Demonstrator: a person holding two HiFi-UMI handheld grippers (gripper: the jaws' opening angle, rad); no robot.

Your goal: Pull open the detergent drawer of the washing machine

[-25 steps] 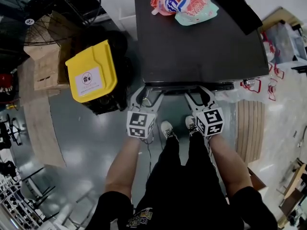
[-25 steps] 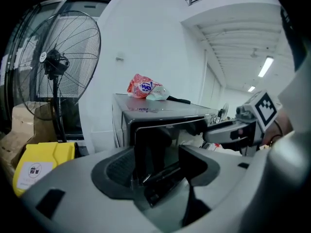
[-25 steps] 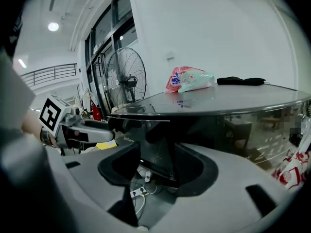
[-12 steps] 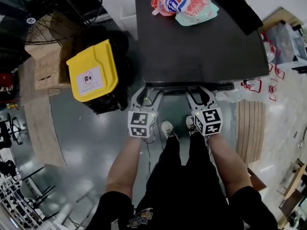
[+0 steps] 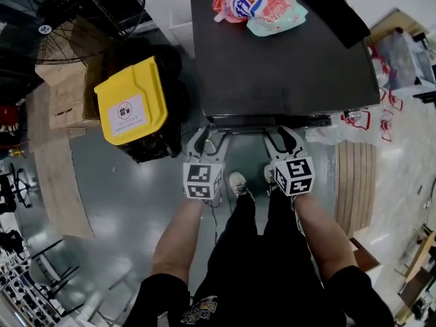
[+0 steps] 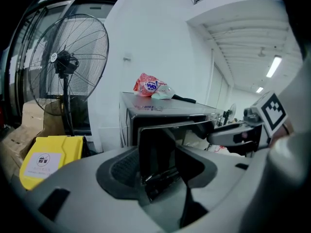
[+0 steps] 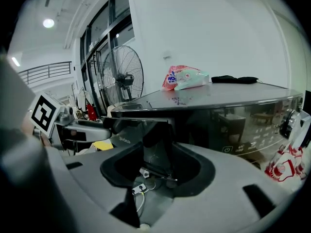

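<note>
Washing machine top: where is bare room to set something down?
Bare: the middle and front of the washing machine top, between the detergent pouches and black cloth at the back and the front edge. Crowded: that back strip, and the floor beside the yellow-lidded bin.

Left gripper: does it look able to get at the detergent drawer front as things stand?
Probably yes. The drawer front stands between the left gripper's closing jaws, nothing else in the gap. The right gripper holds the same panel further along, clear of the left.
</note>
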